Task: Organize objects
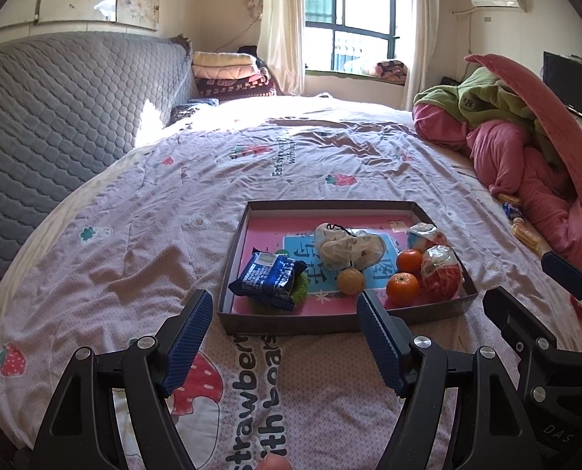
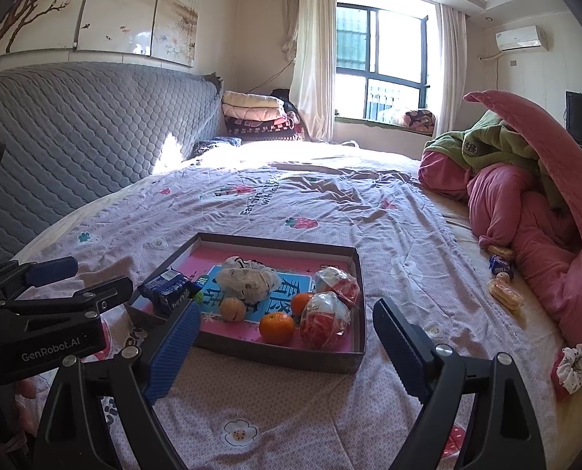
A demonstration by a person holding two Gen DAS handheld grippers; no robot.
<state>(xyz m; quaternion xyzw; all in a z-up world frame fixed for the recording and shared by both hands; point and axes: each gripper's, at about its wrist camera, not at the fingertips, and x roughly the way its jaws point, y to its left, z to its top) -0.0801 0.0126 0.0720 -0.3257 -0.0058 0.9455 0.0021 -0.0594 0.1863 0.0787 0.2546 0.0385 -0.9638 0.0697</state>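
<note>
Two oranges point(image 1: 402, 288) inside my shallow cardboard tray point(image 1: 341, 323) on the strawberry bedspread point(image 1: 134, 243), blue snack packet point(image 1: 269, 280) at its left, wrapped red balls at right, my left gripper point(image 1: 283, 337) wide, empty, my right gripper point(image 2: 287, 346) likewise, pink quilt point(image 2: 525, 215) and stray snacks point(image 2: 504, 293) beside

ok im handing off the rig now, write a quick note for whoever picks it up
Left gripper: open, empty, in front of the box's near wall.
Right gripper: open, empty, at the box's near right corner.
Box on the bed: blue packet, white bag, two oranges, pale fruit, two wrapped balls.
Left out, right side by the pink quilt: snack packs, scrunchie.
Next, probably: gather those.
</note>
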